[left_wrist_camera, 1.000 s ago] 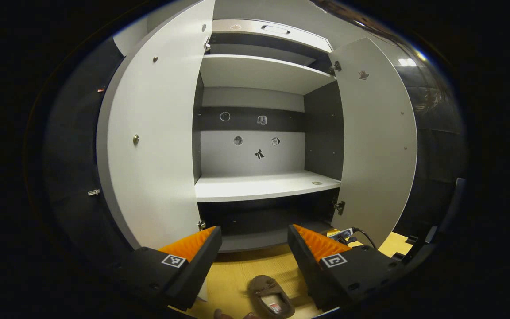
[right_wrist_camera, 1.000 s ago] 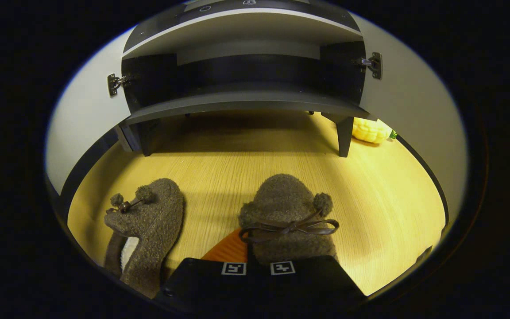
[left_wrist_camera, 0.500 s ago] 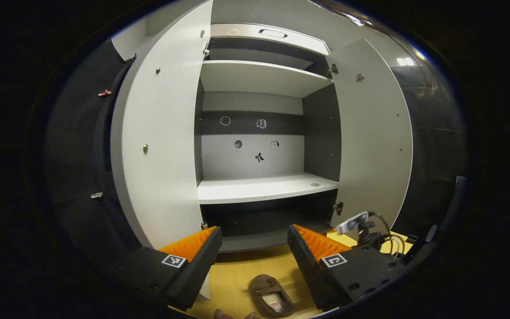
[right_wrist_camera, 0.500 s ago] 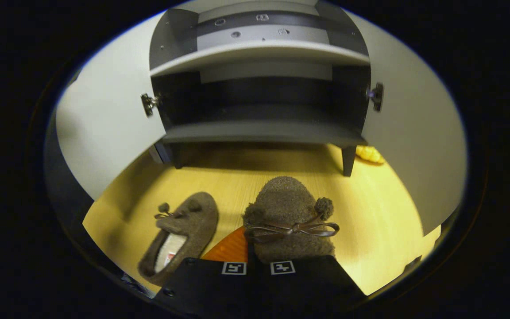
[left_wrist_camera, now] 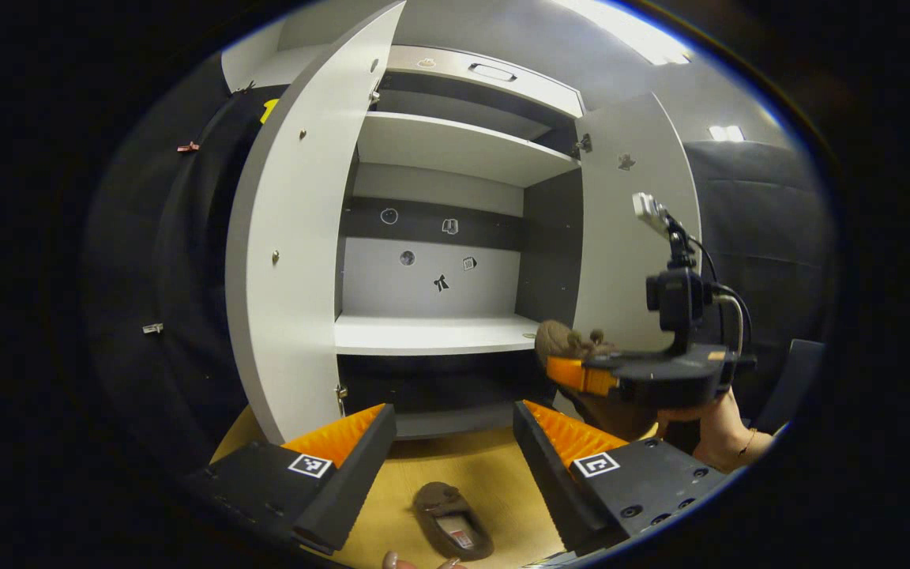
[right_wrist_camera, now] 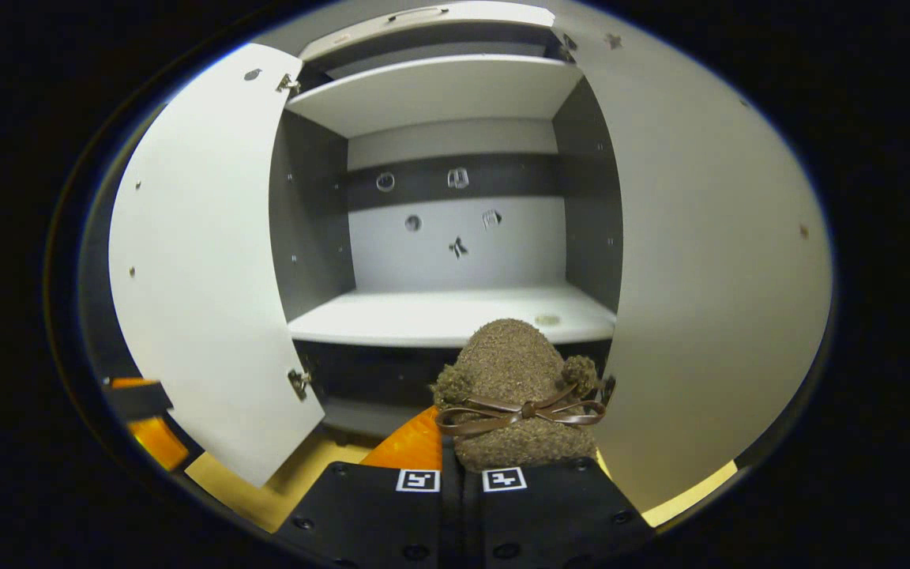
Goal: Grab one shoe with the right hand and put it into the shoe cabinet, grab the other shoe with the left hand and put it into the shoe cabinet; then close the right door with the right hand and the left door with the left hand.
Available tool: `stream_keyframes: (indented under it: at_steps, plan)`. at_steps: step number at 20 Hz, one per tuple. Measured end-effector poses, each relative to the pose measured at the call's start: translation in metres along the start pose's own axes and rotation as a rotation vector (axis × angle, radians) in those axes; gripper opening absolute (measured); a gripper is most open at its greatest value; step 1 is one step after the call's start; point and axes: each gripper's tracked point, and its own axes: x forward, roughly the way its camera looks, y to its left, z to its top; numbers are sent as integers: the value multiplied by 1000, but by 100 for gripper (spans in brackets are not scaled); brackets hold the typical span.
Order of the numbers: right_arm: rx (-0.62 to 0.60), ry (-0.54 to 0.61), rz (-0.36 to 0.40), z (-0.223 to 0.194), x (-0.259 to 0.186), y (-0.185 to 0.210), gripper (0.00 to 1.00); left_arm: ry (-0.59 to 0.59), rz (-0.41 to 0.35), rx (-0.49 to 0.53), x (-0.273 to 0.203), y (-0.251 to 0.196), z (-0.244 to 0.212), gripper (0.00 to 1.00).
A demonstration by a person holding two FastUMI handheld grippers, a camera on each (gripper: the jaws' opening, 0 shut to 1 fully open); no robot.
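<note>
Now: right gripper clamped on brown slipper, before open cabinet | left gripper fingers apart above other slipper on floor

both doors of the shoe cabinet stand wide open, leaving a broad gap to the bare middle shelf; the right gripper and its brown shoe crowd the opening's right side.

Held shoe heel perhaps behind fingers

One brown slipper lies on the yellow wooden floor.
</note>
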Motion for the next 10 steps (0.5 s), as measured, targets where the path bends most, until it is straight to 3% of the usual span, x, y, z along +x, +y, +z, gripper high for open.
stream_keyframes:
  at_steps: [5,10]
  plan:
    - [-20,-81,-23,80,62,-10,5,-19,21,-34,8,-6,6,95]
    - [25,-94,4,120,153,-24,5,-21,111,-2,45,-8,1,95]
